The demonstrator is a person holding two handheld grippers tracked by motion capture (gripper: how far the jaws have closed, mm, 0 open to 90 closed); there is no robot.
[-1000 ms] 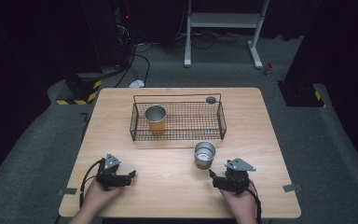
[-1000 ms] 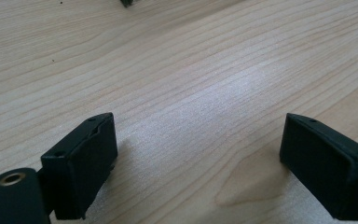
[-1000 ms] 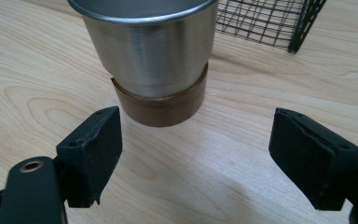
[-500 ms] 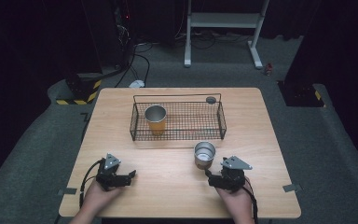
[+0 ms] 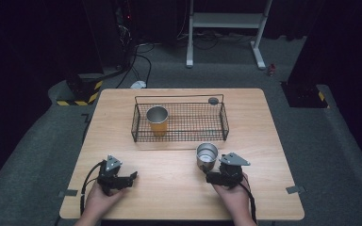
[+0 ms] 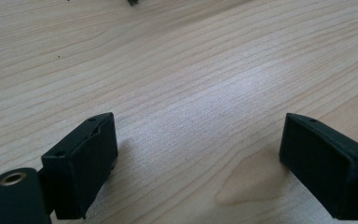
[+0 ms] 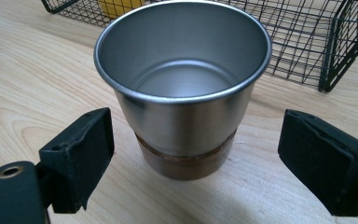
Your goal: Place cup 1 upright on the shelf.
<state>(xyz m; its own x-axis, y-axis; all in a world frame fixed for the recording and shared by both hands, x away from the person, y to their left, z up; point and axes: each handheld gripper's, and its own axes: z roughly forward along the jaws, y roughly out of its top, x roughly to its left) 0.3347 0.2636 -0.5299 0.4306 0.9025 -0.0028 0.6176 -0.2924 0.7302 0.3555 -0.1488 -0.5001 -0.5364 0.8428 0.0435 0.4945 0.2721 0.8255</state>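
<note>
I have the right gripper (image 5: pixel 210 177) down at about five o'clock on the table (image 5: pixel 264 122), its jaws spread wide and lined up on either side of the steel cup (image 5: pixel 206 156), which stands upright on the wood just at the gripper's twelve o'clock. In the right gripper view the steel cup (image 7: pixel 182 88) sits between the two black pads with clear gaps both sides, so nothing is pinched yet; its brown base band rests flat on the table. Just beyond it, at twelve o'clock, is the wire basket (image 5: pixel 224 120), and inside that, toward its nine o'clock end, an orange cup (image 5: pixel 158 121) with a metal rim already stands upright. I read that as half the job done: one cup is in the basket, this one is still outside it. What is left, as I judge it, is to push in a touch, close on the cup wall, lift it over the near rail and set it down in the free part of the basket. My left gripper (image 5: pixel 131 178) rests at seven o'clock, jaws apart over bare wood, holding nothing.
</note>
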